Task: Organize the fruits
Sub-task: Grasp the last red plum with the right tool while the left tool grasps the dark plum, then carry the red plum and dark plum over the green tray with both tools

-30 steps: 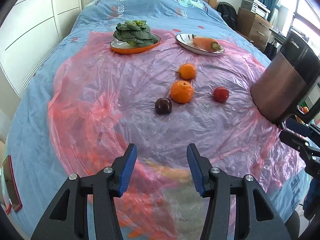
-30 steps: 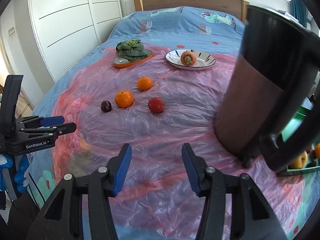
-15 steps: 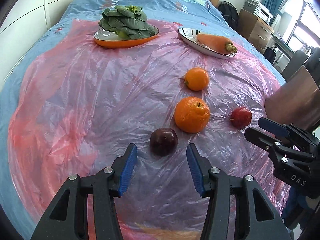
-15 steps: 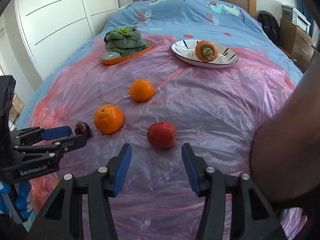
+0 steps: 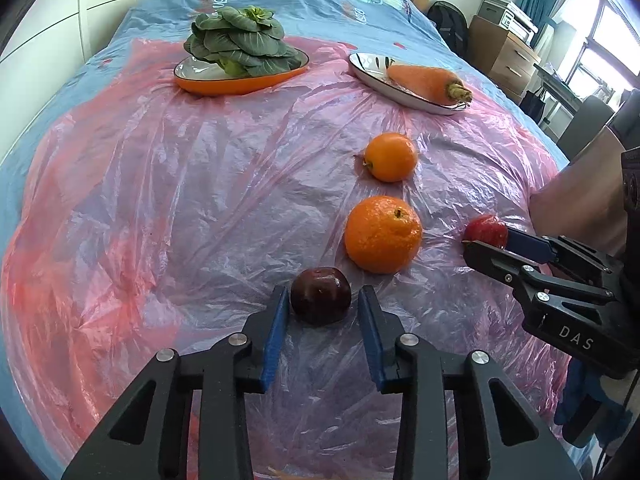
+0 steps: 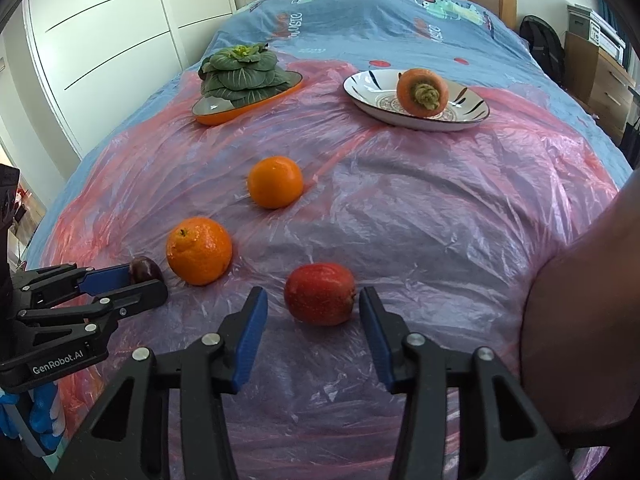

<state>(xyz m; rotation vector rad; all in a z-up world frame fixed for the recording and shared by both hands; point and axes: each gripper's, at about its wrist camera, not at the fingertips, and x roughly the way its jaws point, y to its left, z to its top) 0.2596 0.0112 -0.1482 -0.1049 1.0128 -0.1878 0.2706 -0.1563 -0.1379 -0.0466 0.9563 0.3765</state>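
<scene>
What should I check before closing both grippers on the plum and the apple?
1. Left gripper open: ok.
2. Dark plum between the left fingers: ok, with a gap on each side.
3. Right gripper open: ok.
4. Red apple between the right fingers: ok, sitting nearer the tips, not yet touched.
5. Large orange apart from the plum: ok, though close behind it.
6. Pink plastic sheet free of the fingers: cannot tell, it is wrinkled under both fruits.
</scene>
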